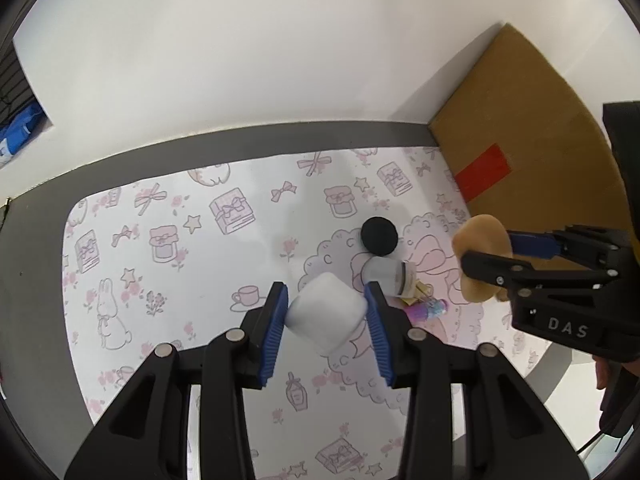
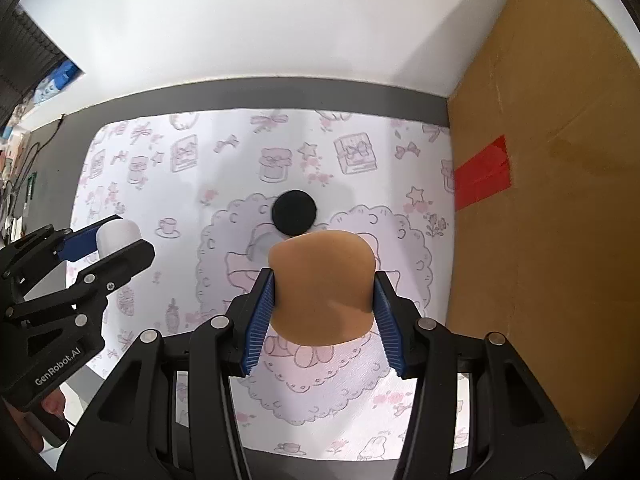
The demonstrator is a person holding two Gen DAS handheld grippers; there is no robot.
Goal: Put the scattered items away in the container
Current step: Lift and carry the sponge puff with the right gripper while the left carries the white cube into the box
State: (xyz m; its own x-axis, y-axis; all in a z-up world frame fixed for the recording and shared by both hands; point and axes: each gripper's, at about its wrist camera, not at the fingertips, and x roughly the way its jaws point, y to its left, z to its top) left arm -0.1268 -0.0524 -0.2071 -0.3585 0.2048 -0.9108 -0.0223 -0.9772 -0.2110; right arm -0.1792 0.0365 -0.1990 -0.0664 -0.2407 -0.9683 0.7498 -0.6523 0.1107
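One white cube [image 1: 326, 312], one tan sponge [image 2: 323, 286], two hand-held grippers

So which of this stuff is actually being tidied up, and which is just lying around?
Part of the job:
- white cube, held in the left gripper
- tan squishy piece, held in the right gripper
- black disc
- clear jar and purple tube on the mat

Just there:
- patterned mat
- cardboard box, possibly the container
- blue item on the far shelf
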